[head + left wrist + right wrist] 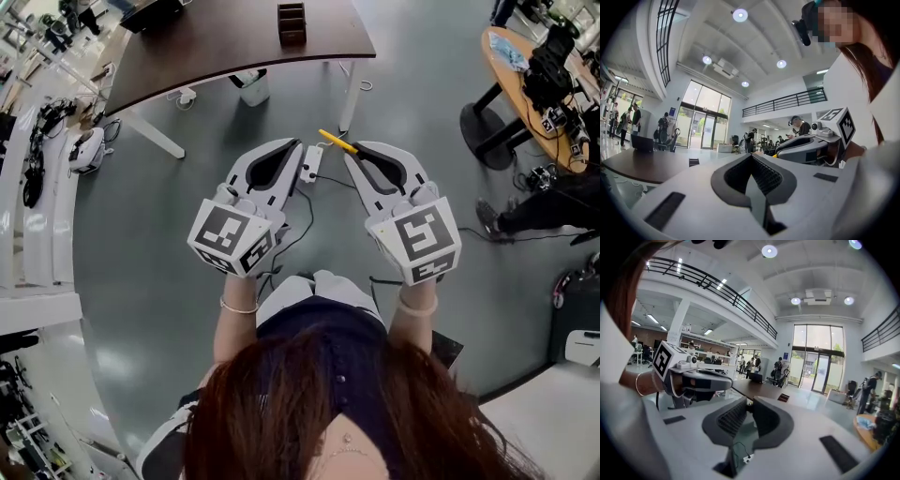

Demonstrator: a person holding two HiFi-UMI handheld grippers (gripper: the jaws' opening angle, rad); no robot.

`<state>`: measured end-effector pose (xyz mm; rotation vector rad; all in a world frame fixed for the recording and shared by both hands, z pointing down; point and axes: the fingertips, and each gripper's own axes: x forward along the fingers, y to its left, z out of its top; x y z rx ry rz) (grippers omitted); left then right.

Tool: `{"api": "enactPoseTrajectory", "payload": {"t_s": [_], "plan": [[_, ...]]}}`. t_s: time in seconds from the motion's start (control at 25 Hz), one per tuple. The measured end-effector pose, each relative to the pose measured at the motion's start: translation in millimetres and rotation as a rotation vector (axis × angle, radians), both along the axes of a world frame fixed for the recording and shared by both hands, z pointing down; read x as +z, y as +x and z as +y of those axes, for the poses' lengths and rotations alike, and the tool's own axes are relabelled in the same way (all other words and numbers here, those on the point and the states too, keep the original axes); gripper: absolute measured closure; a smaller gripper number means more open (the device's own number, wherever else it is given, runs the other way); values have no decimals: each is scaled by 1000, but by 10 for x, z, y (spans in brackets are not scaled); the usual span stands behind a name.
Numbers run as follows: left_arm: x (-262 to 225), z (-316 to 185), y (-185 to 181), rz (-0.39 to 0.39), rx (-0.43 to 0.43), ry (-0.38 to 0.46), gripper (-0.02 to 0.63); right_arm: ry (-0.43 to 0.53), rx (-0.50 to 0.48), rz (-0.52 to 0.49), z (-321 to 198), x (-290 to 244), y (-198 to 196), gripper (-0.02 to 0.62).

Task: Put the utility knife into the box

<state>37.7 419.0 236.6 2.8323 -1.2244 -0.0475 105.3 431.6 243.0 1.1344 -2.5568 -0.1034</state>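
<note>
Head view: right gripper (351, 155) pinches utility knife (333, 141); left gripper (300, 147) closed, empty.

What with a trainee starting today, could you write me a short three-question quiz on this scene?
1. True or false: the box stands on the floor.
2. Which one holds the yellow utility knife? A: left gripper. B: right gripper.
3. Fill in (open or shut): the left gripper's jaws are ___, with nothing between them.

Key: 1 false, the box stands on the brown table. 2 B. 3 shut.
</note>
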Motion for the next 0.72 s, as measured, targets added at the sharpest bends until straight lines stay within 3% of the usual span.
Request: {"api": "enactPoseTrajectory", "payload": {"t_s": [0.16, 0.36, 0.72], "plan": [[51, -178, 54, -1, -23, 4, 612, 0, -20, -14, -245, 60, 55, 546], [112, -547, -209, 3, -48, -21, 612, -21, -36, -8, -644, 121, -192, 546], [97, -1658, -366, 11, -27, -14, 612, 6, -21, -1, -1721, 23, -375, 546]]}}
